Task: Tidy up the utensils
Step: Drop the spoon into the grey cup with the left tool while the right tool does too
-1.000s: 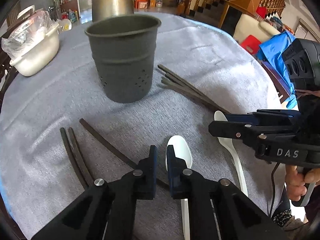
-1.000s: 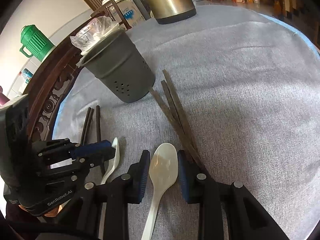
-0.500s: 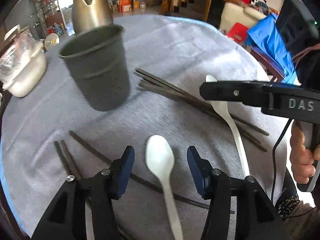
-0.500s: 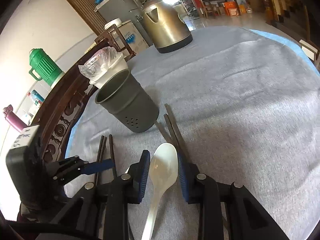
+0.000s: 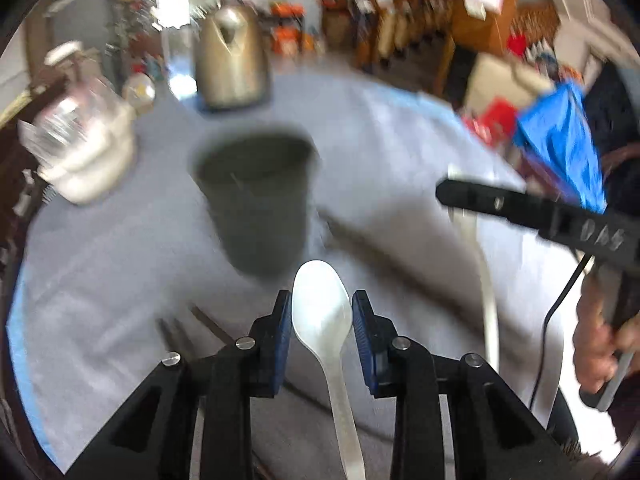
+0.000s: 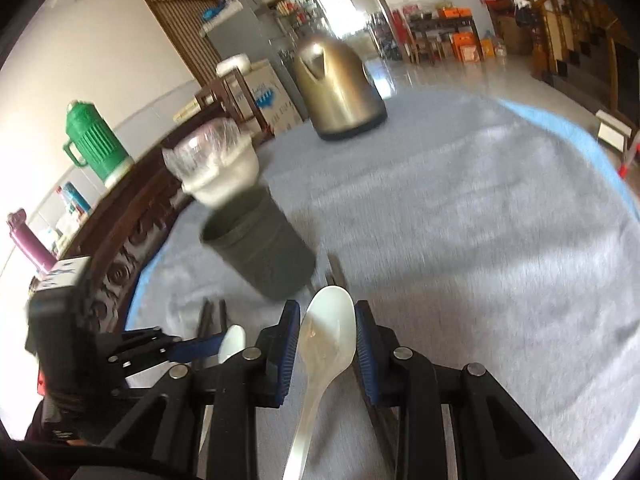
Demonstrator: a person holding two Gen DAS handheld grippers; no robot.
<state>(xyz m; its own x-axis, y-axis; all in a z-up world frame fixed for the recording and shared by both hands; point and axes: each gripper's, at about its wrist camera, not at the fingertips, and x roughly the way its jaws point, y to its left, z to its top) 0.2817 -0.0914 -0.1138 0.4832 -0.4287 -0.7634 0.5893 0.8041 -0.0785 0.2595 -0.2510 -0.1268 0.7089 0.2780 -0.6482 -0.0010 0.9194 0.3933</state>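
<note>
White walls, a slatted wooden door, bright doorway behind.

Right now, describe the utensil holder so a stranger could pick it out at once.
On the round table under the grey cloth, look in front of the brass-coloured kettle. The utensil holder is the dark grey tapered cup with an open top, beside a white bowl covered in clear plastic. It is the only dark container there, with chopsticks lying loose near its base.

The left tongs have closed on their white spoon and lifted it.
</note>
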